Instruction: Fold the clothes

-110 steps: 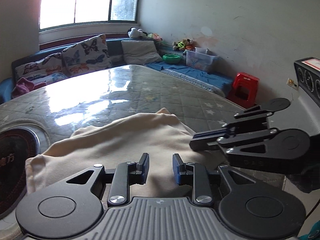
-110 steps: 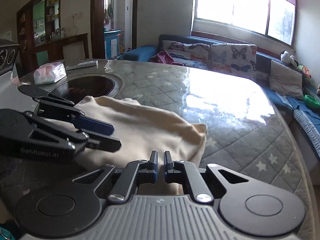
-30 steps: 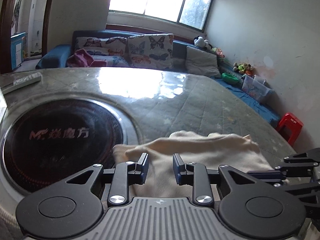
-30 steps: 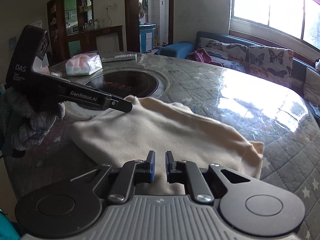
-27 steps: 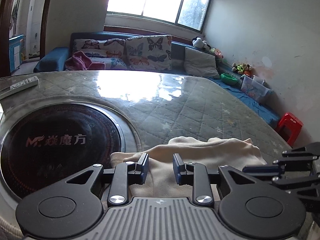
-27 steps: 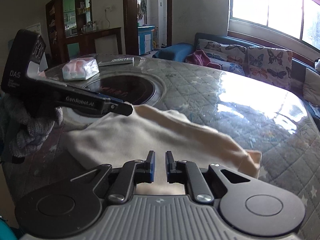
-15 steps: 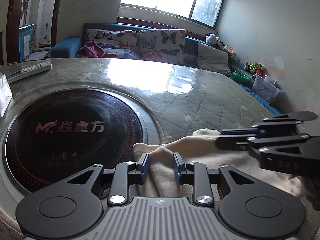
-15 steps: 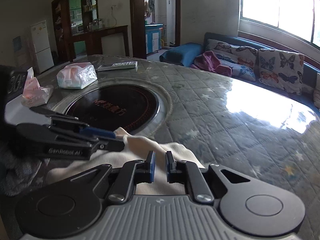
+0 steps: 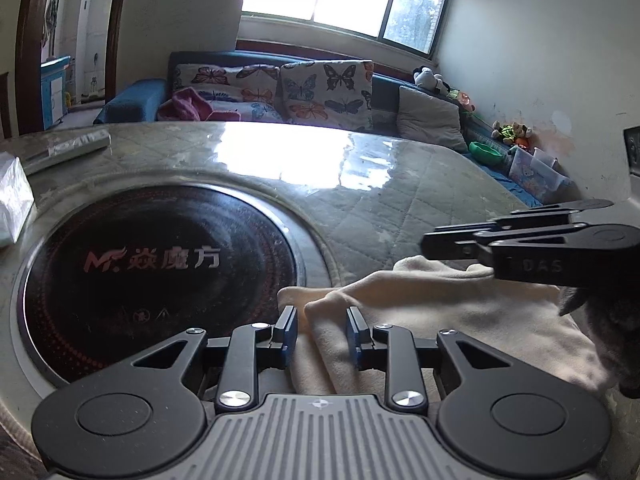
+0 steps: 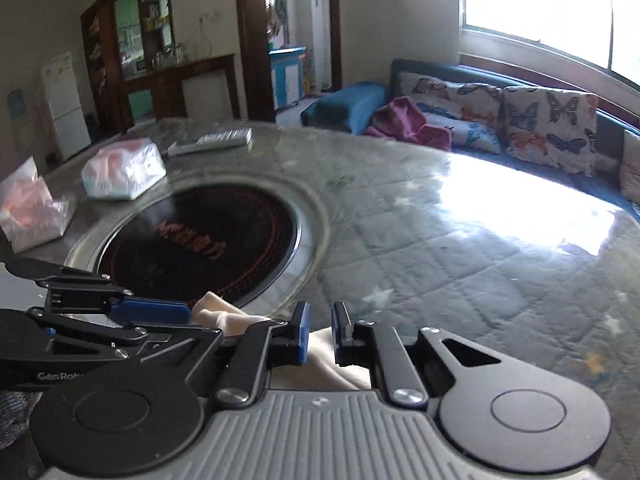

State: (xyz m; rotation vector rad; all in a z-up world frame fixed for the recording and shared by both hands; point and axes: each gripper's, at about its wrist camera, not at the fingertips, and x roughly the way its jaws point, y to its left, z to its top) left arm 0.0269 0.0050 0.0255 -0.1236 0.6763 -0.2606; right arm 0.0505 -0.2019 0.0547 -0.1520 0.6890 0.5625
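Two grippers tilted down over the cream garment (image 9: 452,312)
Left gripper (image 9: 320,326) at lower centre has jaws apart around a fold; right gripper (image 10: 319,330) has jaws nearly together, whether they pinch the cloth I can't tell.

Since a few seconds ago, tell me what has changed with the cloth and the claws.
The cream cloth was carried across the table and now lies bunched at the rim of the black cooktop. The right claw swung over beside the left claw. Unchanged: both claws stay narrowly parted with cloth between them; tissue pack and remote unmoved.
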